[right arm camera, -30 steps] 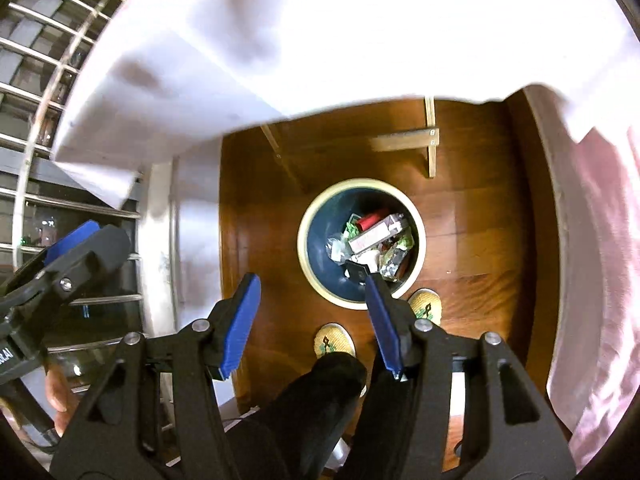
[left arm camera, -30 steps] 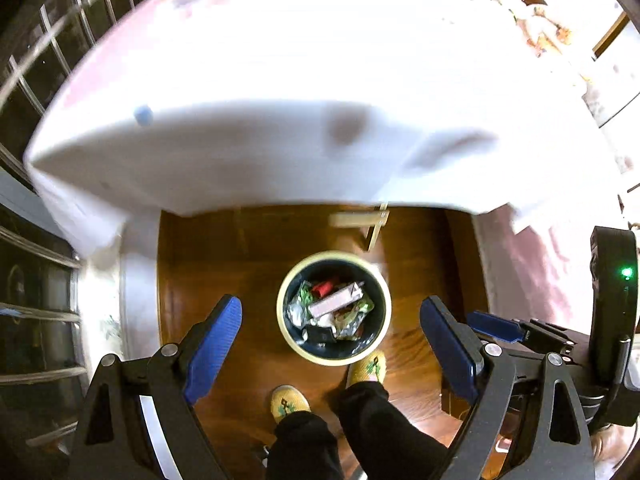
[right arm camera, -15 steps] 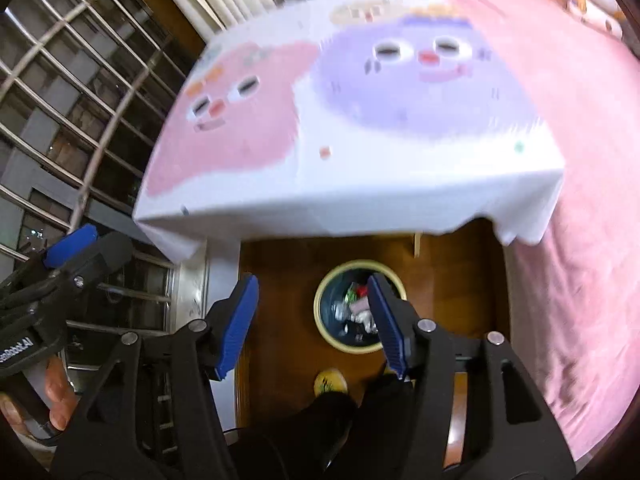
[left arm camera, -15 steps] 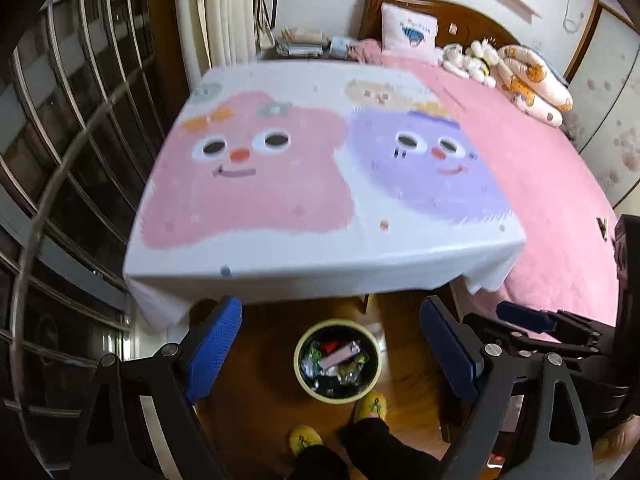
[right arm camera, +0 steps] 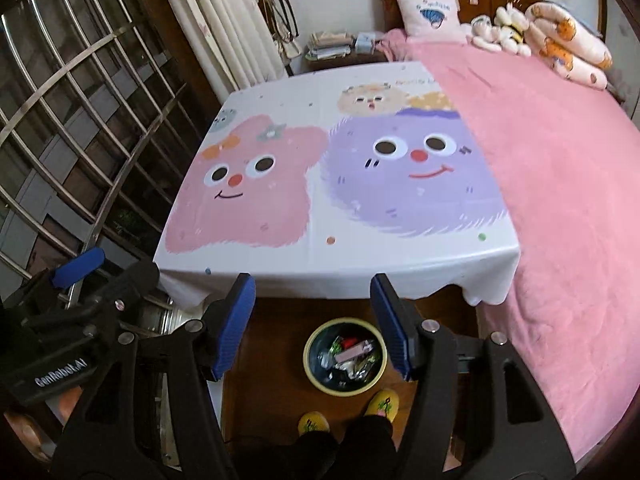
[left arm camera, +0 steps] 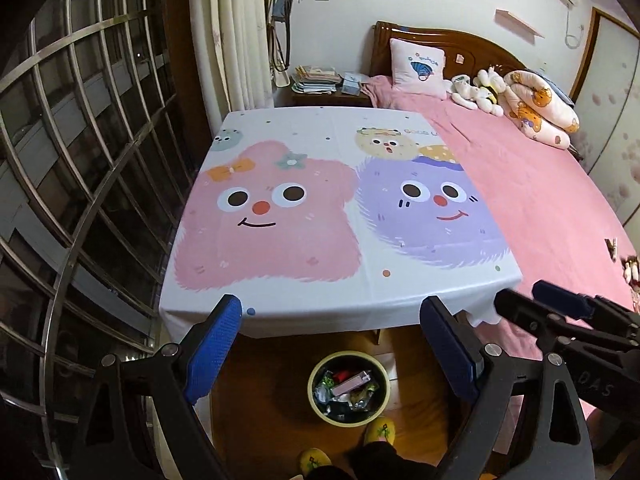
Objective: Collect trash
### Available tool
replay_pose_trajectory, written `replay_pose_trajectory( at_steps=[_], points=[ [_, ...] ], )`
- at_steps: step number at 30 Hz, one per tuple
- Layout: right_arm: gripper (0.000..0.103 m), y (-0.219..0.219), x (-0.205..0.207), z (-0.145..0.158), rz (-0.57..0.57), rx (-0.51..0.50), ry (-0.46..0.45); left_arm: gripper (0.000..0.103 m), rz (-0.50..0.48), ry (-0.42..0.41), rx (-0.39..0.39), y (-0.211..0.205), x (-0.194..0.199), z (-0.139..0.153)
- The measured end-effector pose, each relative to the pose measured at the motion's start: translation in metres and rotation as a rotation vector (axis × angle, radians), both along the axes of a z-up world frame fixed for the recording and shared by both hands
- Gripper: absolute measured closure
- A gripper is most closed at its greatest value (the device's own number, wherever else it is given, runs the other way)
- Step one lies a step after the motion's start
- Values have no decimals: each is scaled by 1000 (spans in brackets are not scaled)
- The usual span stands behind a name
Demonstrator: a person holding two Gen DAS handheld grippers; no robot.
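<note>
A round bin with a yellow rim (left arm camera: 316, 374) (right arm camera: 310, 354) stands on the wooden floor just in front of the table's near edge. It holds crumpled wrappers, with a pink packet (left arm camera: 352, 384) (right arm camera: 354, 354) on top. My left gripper (left arm camera: 330, 308) hangs high above the bin, open and empty. My right gripper (right arm camera: 312, 282) is beside it at about the same height. Its jaws are opening and nothing is between them. A blue fingertip (left arm camera: 560, 300) of the right gripper shows at the right of the left wrist view.
A table under a white cloth with pink and purple cartoon faces (left arm camera: 332, 128) (right arm camera: 320, 92) fills the middle. A pink bed (left arm camera: 540, 200) with pillows and soft toys adjoins it on the right. Window bars (left arm camera: 80, 160) run along the left. The person's yellow slippers (right arm camera: 382, 402) stand by the bin.
Both grippers have risen from close above the bin to well above table height and tilted up, so the tabletop, bed and wall have come into view. The right jaws have spread wider.
</note>
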State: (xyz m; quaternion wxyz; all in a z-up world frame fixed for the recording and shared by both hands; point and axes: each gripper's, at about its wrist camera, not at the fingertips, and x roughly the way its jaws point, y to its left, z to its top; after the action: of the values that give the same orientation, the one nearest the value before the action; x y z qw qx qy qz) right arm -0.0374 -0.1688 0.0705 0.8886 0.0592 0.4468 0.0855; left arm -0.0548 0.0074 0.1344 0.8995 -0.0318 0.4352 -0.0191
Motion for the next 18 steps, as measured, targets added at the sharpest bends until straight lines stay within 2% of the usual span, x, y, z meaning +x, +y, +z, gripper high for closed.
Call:
replay_pose_trajectory(
  at_steps=[4, 18],
  points=[
    [46, 7, 0, 5, 0, -9, -17, 11, 10, 15, 21, -1, 0, -4],
    [46, 19, 3, 1, 15, -64, -46, 11, 21, 19, 9, 4, 15, -17]
  ],
)
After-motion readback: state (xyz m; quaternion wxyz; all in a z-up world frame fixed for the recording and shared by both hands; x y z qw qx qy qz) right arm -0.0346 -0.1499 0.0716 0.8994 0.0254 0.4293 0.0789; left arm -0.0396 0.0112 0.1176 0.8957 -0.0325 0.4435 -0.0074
